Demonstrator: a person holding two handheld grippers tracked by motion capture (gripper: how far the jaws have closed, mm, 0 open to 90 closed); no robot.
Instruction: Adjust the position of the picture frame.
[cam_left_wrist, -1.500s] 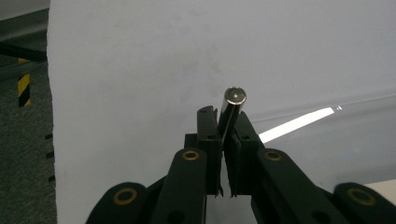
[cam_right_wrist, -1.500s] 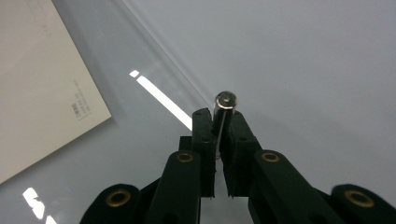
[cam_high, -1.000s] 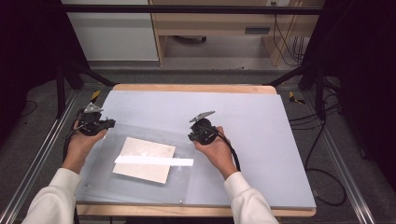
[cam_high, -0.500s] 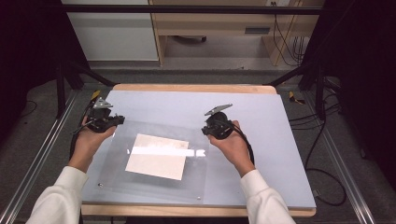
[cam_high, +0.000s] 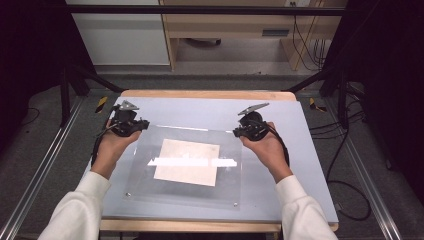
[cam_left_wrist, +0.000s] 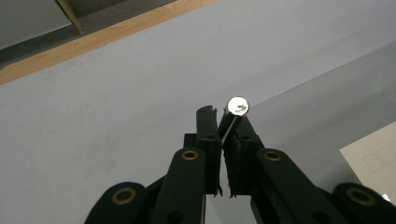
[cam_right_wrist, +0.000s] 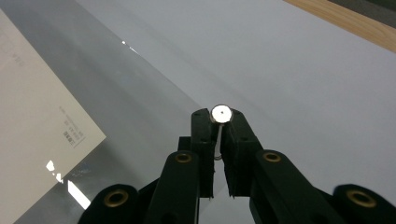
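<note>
Your left gripper (cam_high: 141, 125) has its jaws pinched tight on the far left corner of the clear acrylic sheet (cam_high: 185, 140); in the left gripper view the thin edge of the sheet runs up between the pads, just below a small round metal stud (cam_left_wrist: 238, 106) set in that corner. Your right gripper (cam_high: 239, 133) is clamped the same way on the far right corner, with its own metal stud (cam_right_wrist: 221, 113) sitting right at the jaw tips in the right gripper view.

The sheet spans the gap between your two hands and reaches back toward you. Its near edge looks to rest on the table (cam_high: 300, 150), though the glare across the middle makes that hard to confirm.

Under the sheet lies a cream paper card (cam_high: 186, 161), flat on the grey table top and roughly centred beneath the clear panel. Faint print shows along the card's edge in the right gripper view.
</note>
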